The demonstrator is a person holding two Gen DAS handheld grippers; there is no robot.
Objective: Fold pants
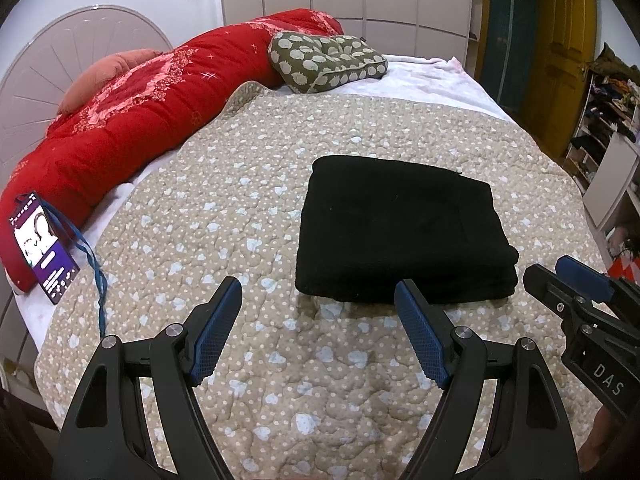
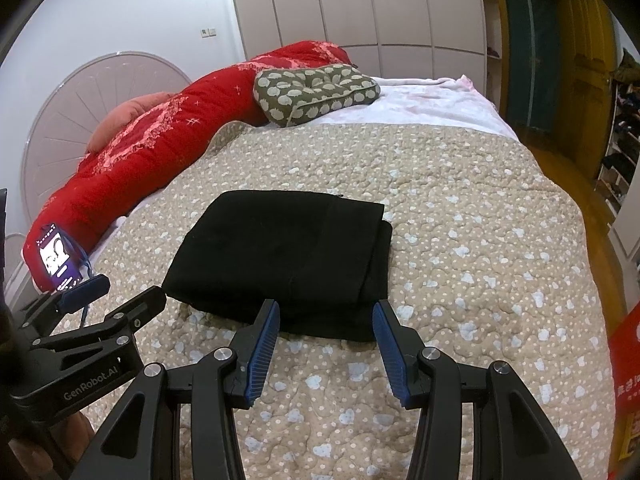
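Left wrist: pants (image 1: pixel 400 232) folded, long axis away; both hand-held grippers released.

A big bed has a tan quilt (image 1: pixel 248 184) with little white spots. A long red blanket (image 1: pixel 120 120) lies along the far side. A green spotted cushion (image 1: pixel 326 60) leans on it. A phone (image 1: pixel 44 248) with a blue strap (image 1: pixel 94 268) rests against the red blanket.

Both your wrist cameras hover low at the near bed edge, facing the far wardrobe; left view sits further left. They share the folded black fabric pants (image 1: pixel 404 232) (image 2: pixel 288 260) close ahead.
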